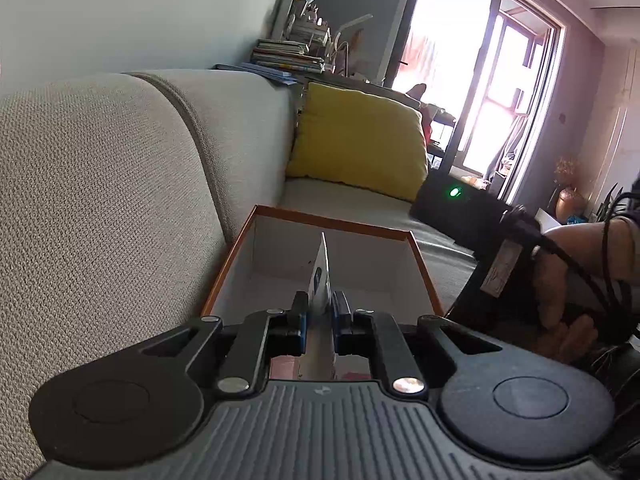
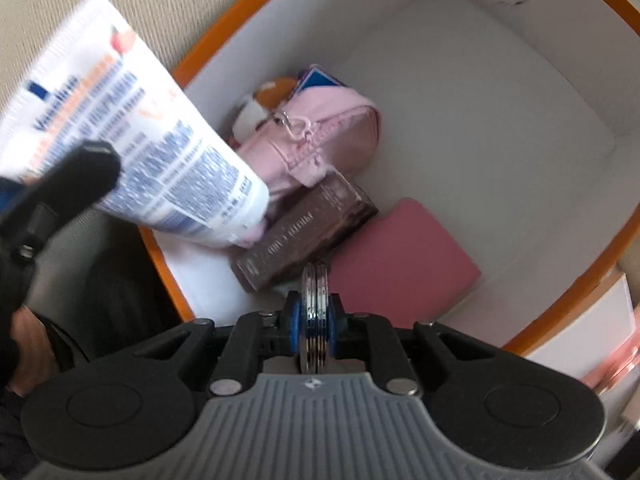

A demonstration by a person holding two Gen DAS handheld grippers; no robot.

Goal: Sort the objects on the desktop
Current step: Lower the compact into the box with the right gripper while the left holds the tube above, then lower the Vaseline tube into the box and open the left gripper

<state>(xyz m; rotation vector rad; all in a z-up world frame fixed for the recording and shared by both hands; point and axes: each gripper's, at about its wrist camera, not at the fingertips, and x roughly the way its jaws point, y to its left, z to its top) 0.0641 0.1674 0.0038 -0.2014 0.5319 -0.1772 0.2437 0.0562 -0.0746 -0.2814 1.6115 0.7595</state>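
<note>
My left gripper (image 1: 320,304) is shut on a white lotion tube (image 1: 321,272), seen edge-on above the orange-rimmed white box (image 1: 332,222). In the right wrist view the same tube (image 2: 132,136) hangs cap-down over the box's near left corner (image 2: 168,272), held by the left gripper's fingers (image 2: 80,172). My right gripper (image 2: 316,312) is shut on a thin silver round object (image 2: 315,288) above the box. Inside the box lie a pink zip pouch (image 2: 320,136), a dark brown carton (image 2: 304,236), a pink flat case (image 2: 404,256) and an orange-and-white item (image 2: 264,96).
The box stands on a grey sofa (image 1: 100,184) with a yellow cushion (image 1: 360,140) behind it. Stacked books (image 1: 288,56) sit on the sofa back. A white and pink object (image 2: 600,340) lies outside the box at right.
</note>
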